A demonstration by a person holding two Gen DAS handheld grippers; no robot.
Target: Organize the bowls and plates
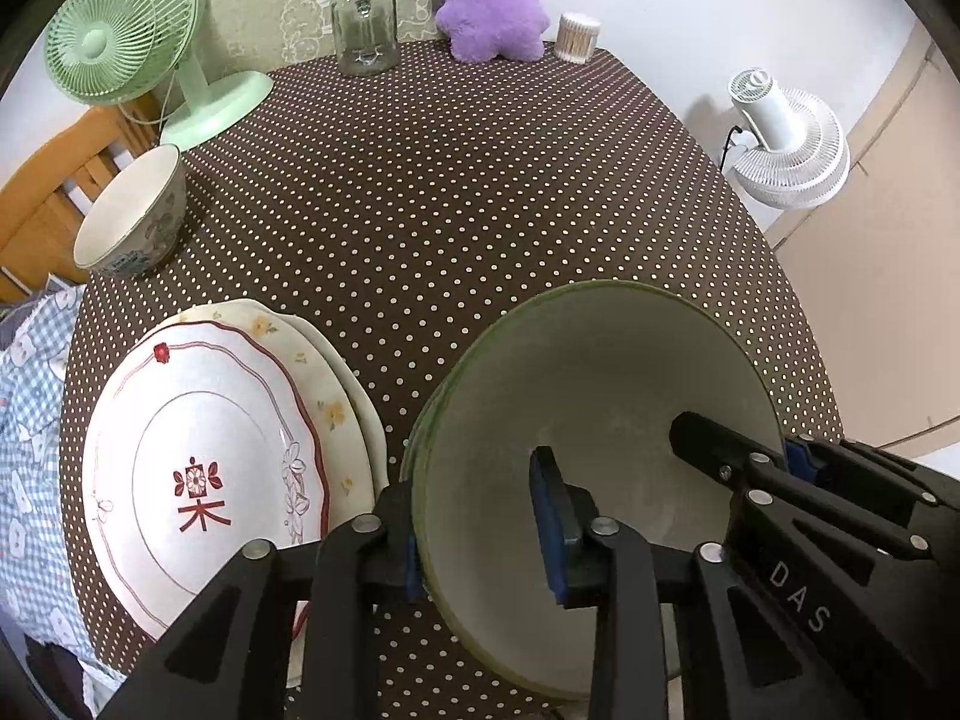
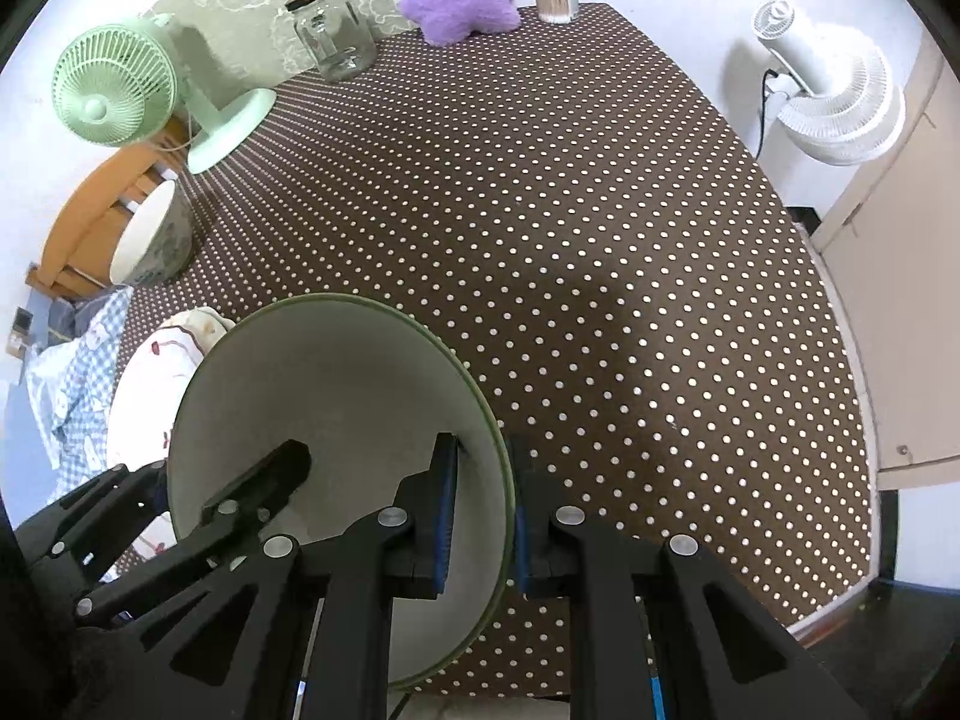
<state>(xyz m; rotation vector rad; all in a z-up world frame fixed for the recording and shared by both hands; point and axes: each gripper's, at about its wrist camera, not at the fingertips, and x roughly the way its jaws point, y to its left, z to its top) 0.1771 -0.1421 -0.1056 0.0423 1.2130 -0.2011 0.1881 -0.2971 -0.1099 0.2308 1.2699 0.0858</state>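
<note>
- Green-rimmed bowl (image 1: 594, 420) is sitting just right of the plate stack (image 1: 228, 456), near the desk (image 1: 480, 192) front edge; whether it is resting on the cloth or hanging clear, I cannot tell.
- Right gripper (image 2: 480, 516) jaws are pinching the bowl's right wall.
- Left gripper (image 1: 480, 534) jaws are straddling the left wall, spread, with a gap at the inner pad.
- Risk: one-sided hold is letting the bowl swing and knock the plates.
- Bowl is round, no long axis; mouth is facing up, tipped toward the cameras.
- Patterned bowl (image 1: 129, 222) is waiting well behind the plates.
</note>
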